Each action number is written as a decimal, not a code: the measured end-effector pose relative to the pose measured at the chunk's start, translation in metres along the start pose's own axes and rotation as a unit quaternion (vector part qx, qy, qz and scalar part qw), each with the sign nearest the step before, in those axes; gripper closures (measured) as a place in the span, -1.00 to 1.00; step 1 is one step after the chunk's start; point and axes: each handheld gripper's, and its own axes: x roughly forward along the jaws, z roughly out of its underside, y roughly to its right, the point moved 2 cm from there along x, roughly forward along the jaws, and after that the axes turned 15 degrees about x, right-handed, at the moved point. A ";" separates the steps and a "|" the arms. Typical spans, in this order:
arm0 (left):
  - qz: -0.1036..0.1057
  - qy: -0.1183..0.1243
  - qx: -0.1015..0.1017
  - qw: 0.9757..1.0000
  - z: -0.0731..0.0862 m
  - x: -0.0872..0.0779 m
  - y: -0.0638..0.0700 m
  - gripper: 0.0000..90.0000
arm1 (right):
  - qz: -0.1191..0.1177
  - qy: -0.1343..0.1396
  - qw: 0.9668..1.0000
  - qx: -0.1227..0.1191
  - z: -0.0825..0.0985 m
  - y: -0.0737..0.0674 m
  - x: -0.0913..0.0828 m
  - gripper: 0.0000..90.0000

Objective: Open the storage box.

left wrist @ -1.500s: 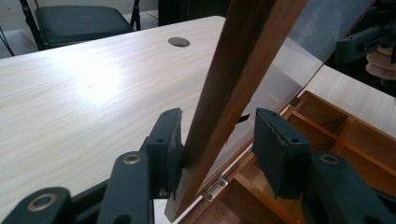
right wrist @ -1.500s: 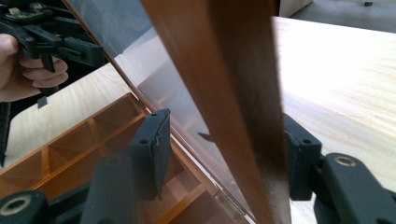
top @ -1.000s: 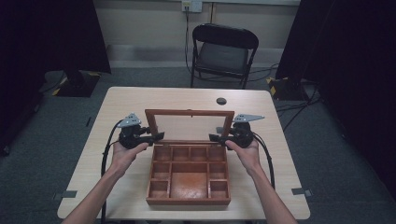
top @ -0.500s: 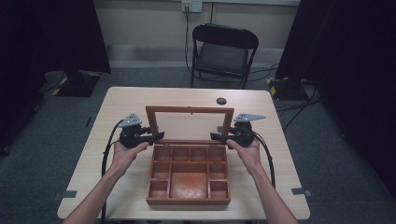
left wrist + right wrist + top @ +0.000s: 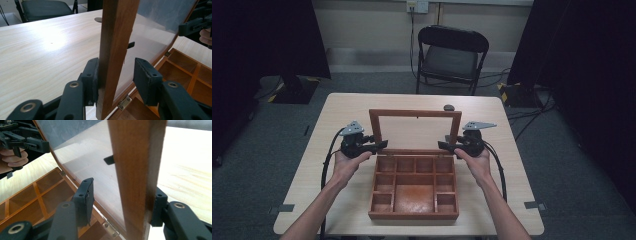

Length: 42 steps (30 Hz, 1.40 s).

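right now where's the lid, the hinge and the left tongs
lid (image 5: 414, 113), high view, top rail of its frame
hinge (image 5: 124, 102), left gripper view, its brass leaf
left tongs (image 5: 115, 75), left gripper view, midway between the tips

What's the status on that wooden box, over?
Left claw just been closing, lid between jaws, not clamped. Right claw open astride lid's other side. Lid raised over box, nothing blocking.

Your left gripper straddles the left upright of the box's wooden lid frame. The left pad bears against the frame's outer face; the right pad stands apart from it, with a gap showing. Your jaws have just been closing. The lid stands raised, its clear pane tilted back. A hinge sits at its foot. Compartments lie at right; the table spreads to the left.
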 end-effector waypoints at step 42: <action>-0.004 -0.014 -0.050 0.999 0.017 0.017 -0.017 0.33 | 0.039 0.023 0.999 0.025 -0.002 0.017 0.016 -0.13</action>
